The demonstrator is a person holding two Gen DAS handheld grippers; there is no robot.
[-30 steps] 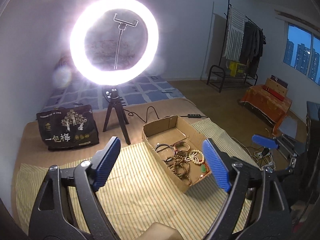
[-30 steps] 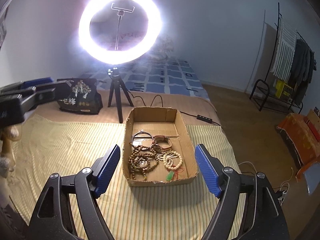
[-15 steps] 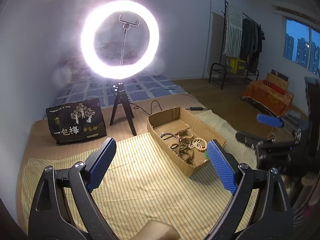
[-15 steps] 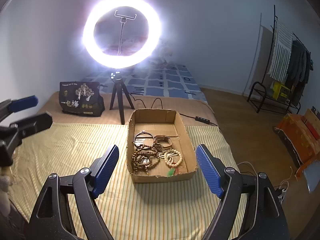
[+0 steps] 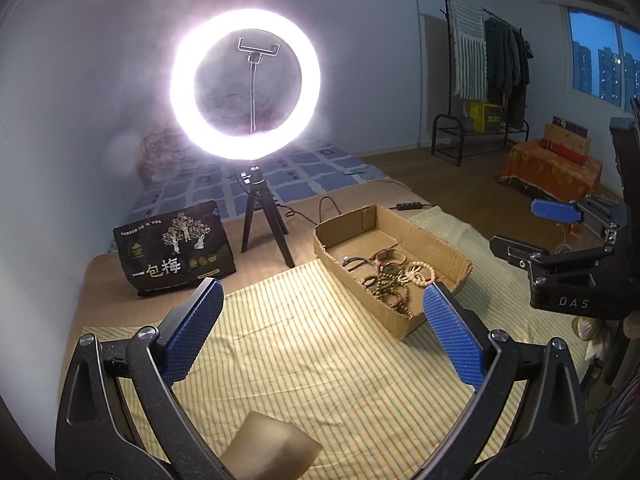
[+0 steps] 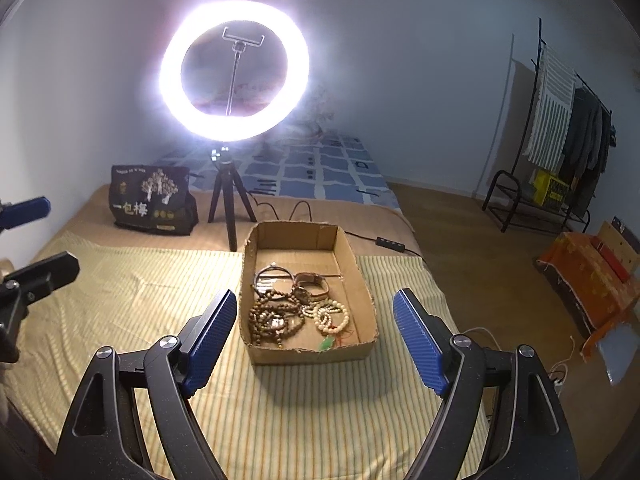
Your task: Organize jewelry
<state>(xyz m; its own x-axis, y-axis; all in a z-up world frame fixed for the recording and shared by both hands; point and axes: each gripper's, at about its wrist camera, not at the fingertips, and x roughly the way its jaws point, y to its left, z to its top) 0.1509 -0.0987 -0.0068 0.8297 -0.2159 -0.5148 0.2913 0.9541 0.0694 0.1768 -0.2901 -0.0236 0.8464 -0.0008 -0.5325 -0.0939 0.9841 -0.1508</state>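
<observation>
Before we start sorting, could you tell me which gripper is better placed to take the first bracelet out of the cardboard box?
Probably the right gripper: the cardboard box sits framed between its open jaws, bracelets nearest. The left gripper, open too, faces bare striped cloth, box off right.

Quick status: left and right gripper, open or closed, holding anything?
Left gripper: open, jaws have just been opening wider, nothing between them.
Right gripper: open, empty, with the cardboard box of jewelry ahead.
</observation>
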